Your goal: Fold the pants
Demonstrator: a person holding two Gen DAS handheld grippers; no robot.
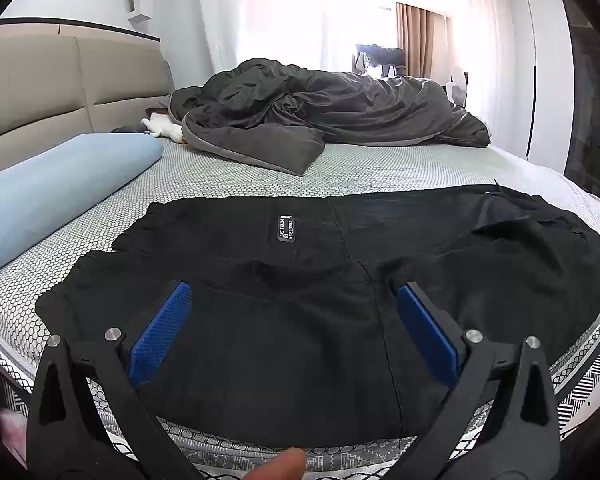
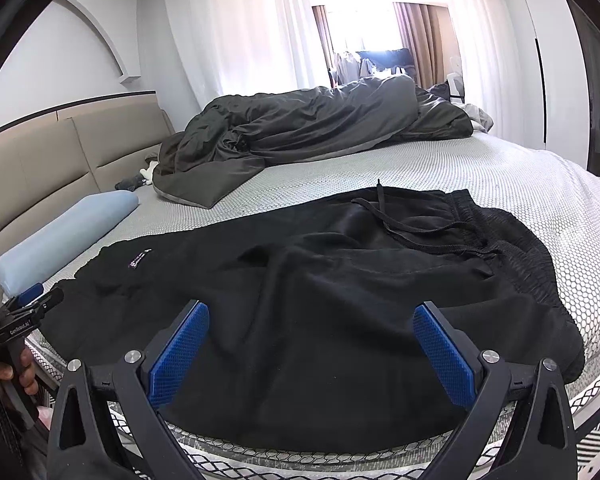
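Black pants (image 1: 300, 320) lie flat along the near edge of the bed, one leg over the other, cuffs to the left and waistband to the right. A small label (image 1: 287, 229) shows on the far leg. My left gripper (image 1: 294, 292) hovers open over the leg part, blue pads (image 1: 160, 332) wide apart, nothing held. In the right wrist view the pants (image 2: 340, 300) show a drawstring (image 2: 404, 220) and elastic waistband (image 2: 512, 248) at the right. My right gripper (image 2: 312, 312) is open above the hip area. The left gripper (image 2: 32, 300) appears at the far left there, held by a hand.
A light blue pillow (image 1: 60, 188) lies left of the pants by the beige headboard (image 1: 60, 92). A bunched dark grey duvet (image 1: 320, 116) fills the far side of the bed. Patterned mattress (image 1: 340, 168) lies between. A fingertip (image 1: 280, 466) shows at the bottom edge.
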